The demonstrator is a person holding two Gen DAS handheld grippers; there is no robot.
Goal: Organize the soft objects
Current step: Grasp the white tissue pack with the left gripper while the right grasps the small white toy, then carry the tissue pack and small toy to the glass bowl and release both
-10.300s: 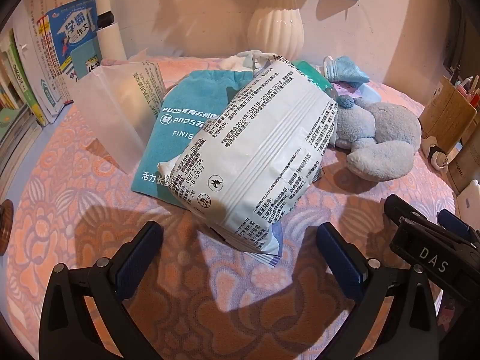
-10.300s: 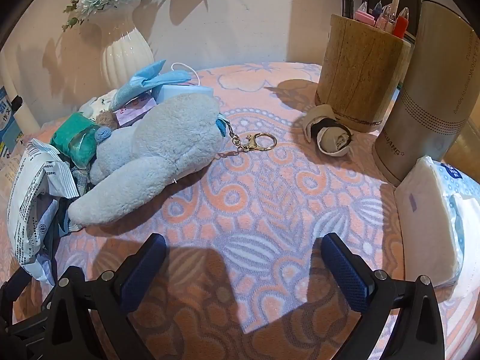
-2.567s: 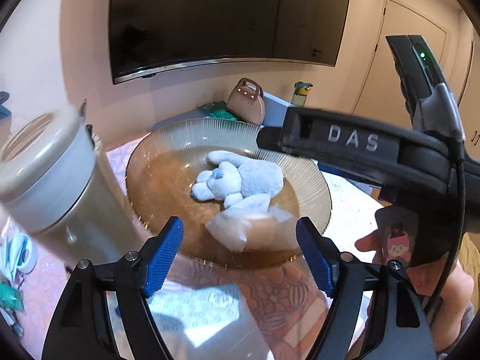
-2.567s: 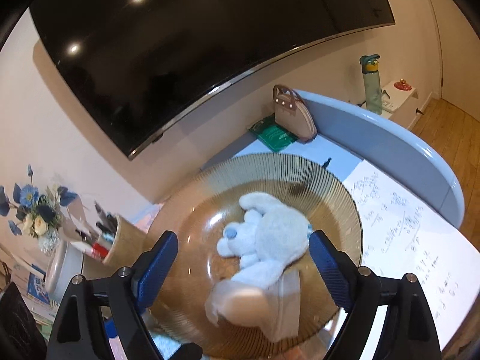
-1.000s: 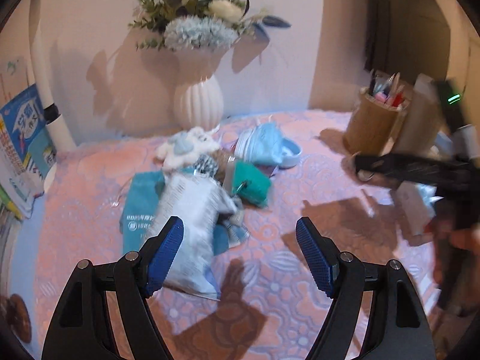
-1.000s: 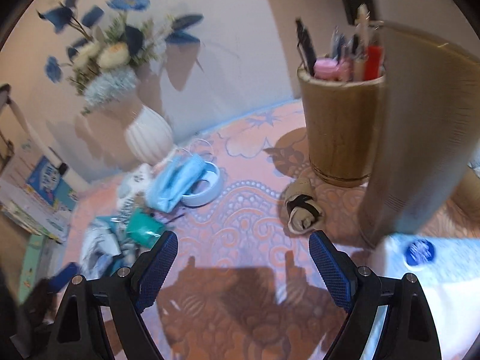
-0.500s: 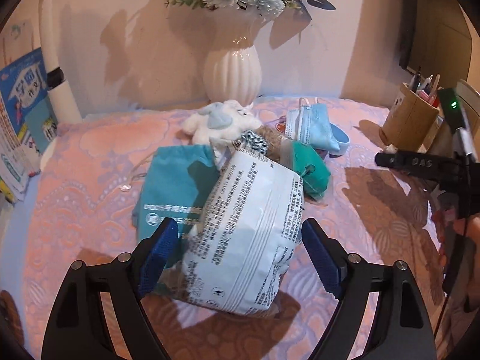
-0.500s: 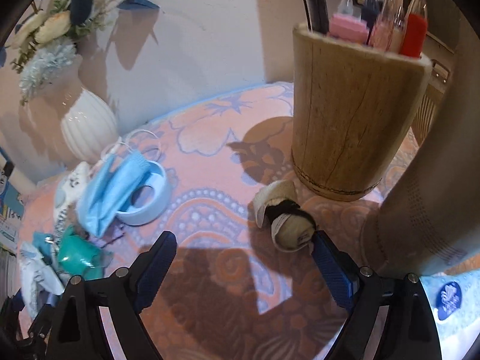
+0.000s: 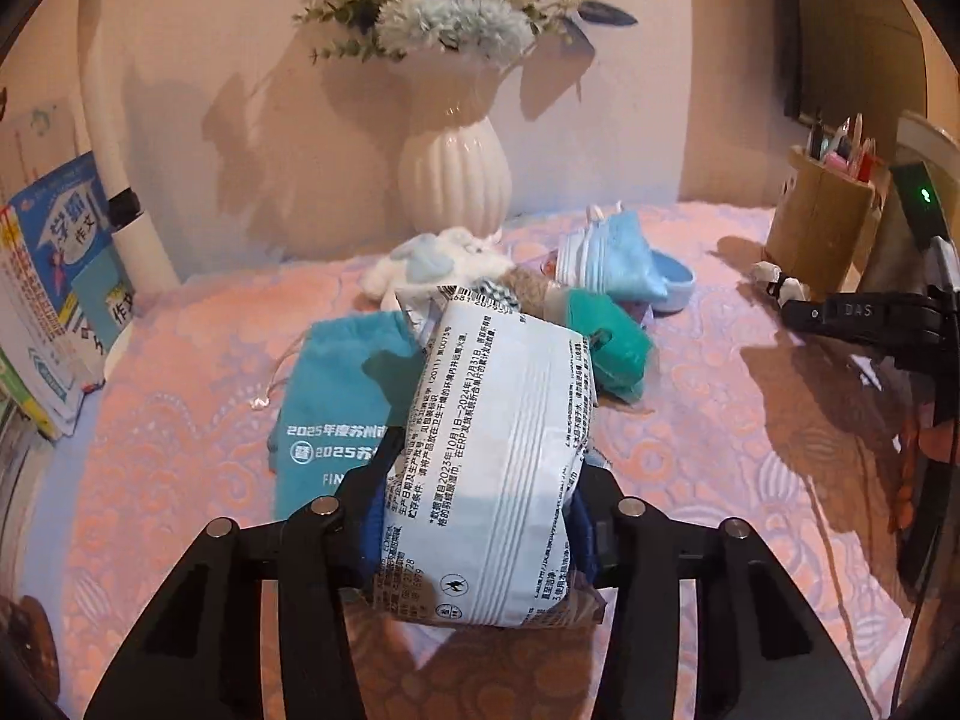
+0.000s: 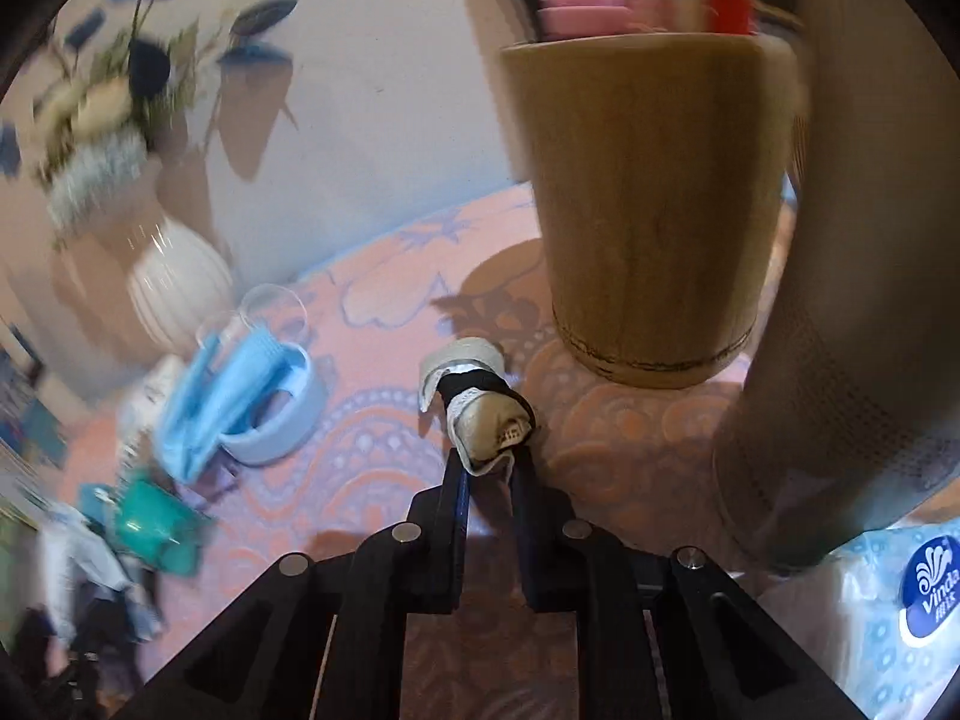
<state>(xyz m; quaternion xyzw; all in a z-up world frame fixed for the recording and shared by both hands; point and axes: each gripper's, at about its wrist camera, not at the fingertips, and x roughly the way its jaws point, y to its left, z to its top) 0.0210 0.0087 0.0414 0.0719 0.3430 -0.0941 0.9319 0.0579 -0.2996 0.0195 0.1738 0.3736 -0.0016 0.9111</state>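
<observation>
Left gripper (image 9: 477, 516): jaws closing onto white printed plastic pack (image 9: 492, 456). Right gripper (image 10: 489, 471): clamped on beige rolled fabric bundle (image 10: 480, 414).

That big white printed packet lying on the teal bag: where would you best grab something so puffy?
Across its narrow width at the near end, coming in low from the front. The white packet lies lengthwise pointing away, soft enough to pinch; the left gripper is closing there, its fingers either side.
</observation>
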